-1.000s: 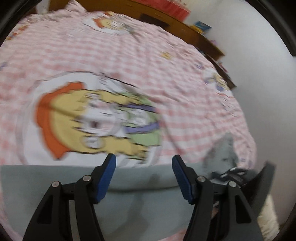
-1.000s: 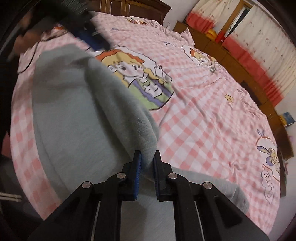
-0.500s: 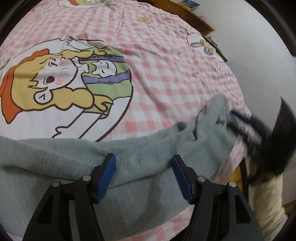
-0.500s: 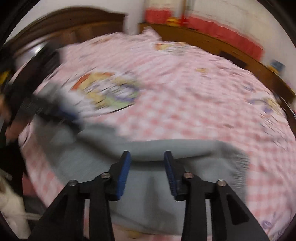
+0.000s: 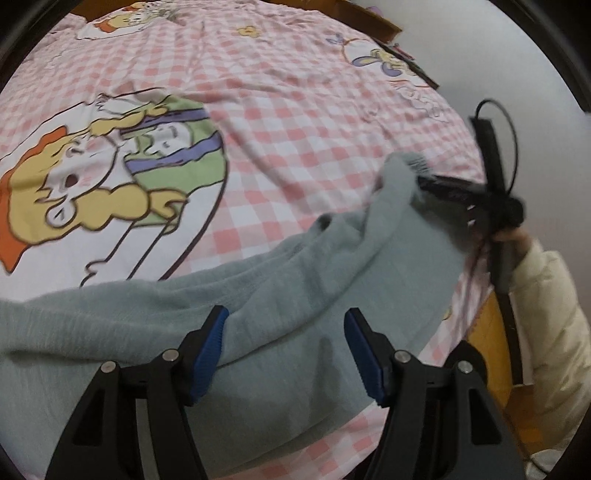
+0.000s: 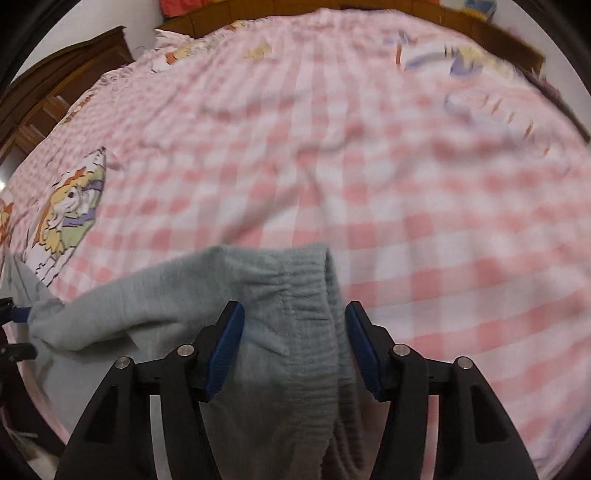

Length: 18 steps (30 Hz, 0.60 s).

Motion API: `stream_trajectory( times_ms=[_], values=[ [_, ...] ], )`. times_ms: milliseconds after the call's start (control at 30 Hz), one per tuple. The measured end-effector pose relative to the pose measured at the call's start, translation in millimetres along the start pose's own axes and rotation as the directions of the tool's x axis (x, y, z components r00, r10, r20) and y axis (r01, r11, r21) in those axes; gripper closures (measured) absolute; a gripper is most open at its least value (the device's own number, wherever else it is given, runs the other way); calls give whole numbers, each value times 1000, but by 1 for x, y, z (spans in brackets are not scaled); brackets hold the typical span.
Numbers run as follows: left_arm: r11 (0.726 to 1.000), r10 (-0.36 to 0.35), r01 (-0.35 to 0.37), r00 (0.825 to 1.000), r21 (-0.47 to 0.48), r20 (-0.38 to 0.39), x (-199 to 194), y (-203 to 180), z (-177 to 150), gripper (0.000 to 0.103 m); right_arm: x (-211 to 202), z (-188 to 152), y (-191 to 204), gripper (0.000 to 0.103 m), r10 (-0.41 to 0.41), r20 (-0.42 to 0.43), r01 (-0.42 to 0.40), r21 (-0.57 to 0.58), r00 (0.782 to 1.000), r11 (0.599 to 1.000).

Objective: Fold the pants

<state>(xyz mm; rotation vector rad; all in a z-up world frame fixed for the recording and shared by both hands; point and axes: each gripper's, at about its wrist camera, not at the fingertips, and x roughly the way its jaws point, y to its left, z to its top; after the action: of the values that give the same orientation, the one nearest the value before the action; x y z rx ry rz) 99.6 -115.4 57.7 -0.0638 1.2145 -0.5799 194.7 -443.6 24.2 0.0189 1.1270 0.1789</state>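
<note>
Grey-green pants [image 5: 332, 266] lie stretched across the near side of a pink checked bed sheet [image 5: 295, 110]. My left gripper [image 5: 286, 314] hovers open over their middle, with nothing pinched. In the right wrist view the gathered elastic end of the pants [image 6: 291, 280] lies between the blue pads of my right gripper [image 6: 293, 306]. Its jaws are opening and do not press the cloth. The left wrist view shows the right gripper [image 5: 428, 182] blurred at that raised end of the pants, held by a hand in a cream sleeve [image 5: 546, 314].
A cartoon print [image 5: 110, 177] lies on the sheet beyond the pants. Dark wooden furniture [image 6: 55, 85] stands at the left of the bed, and a wooden edge [image 5: 369, 18] runs along its far side. The bed's near right corner drops off by the sleeve.
The right gripper was shut on a fold of the pants. It has let go, opened, and swung to the elastic end. The left gripper has sunk closer to the pants, still open.
</note>
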Motion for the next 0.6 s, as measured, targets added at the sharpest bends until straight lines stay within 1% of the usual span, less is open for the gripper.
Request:
stream_trajectory(
  times_ms=[67, 100, 167, 200, 233, 267, 300, 333, 400, 467, 500, 567, 600],
  values=[
    [999, -42, 42, 999, 5, 5, 2, -2, 6, 36, 3, -8, 1, 39, -1, 53, 0, 10, 999, 1000],
    [998, -61, 61, 998, 5, 5, 3, -3, 8, 36, 2, -11, 2, 39, -2, 64, 1, 10, 998, 1000],
    [994, -107, 107, 994, 1, 8, 5, -5, 11, 36, -2, -16, 2, 48, 0, 92, -3, 24, 996, 1000],
    [989, -148, 148, 989, -4, 6, 7, -6, 11, 36, -5, -20, 2, 58, 3, 103, -6, 30, 995, 1000],
    [979, -203, 203, 979, -16, -5, 10, -6, 10, 36, -8, -21, 2, 66, 0, 111, -4, 35, 994, 999],
    [975, -223, 223, 975, -23, -10, 12, -7, 9, 36, -11, -21, 2, 70, -9, 123, 4, 40, 992, 999],
    [974, -228, 227, 974, -25, -12, 14, -7, 8, 36, -18, -23, 2, 79, -11, 143, 4, 46, 990, 999],
    [975, -223, 223, 975, -21, -14, 16, -8, 7, 36, -28, -25, 2, 84, -6, 171, -4, 59, 985, 998],
    [976, -218, 218, 976, -22, -16, 18, -9, 5, 36, -47, -30, 4, 86, 7, 237, -28, 84, 972, 996],
    [978, -210, 210, 978, -18, -13, 19, -11, 4, 37, -70, -39, 7, 86, 9, 309, -42, 99, 951, 994],
    [979, -202, 202, 979, -10, -9, 18, -12, 3, 37, -84, -46, 9, 87, 13, 349, -53, 103, 937, 993],
    [984, -178, 178, 984, 4, -4, 16, -16, 1, 40, -104, -58, 15, 87, 10, 393, -55, 103, 919, 993],
    [985, -171, 171, 985, 7, 1, 15, -16, 0, 43, -110, -60, 18, 87, 5, 404, -50, 99, 915, 994]
  ],
)
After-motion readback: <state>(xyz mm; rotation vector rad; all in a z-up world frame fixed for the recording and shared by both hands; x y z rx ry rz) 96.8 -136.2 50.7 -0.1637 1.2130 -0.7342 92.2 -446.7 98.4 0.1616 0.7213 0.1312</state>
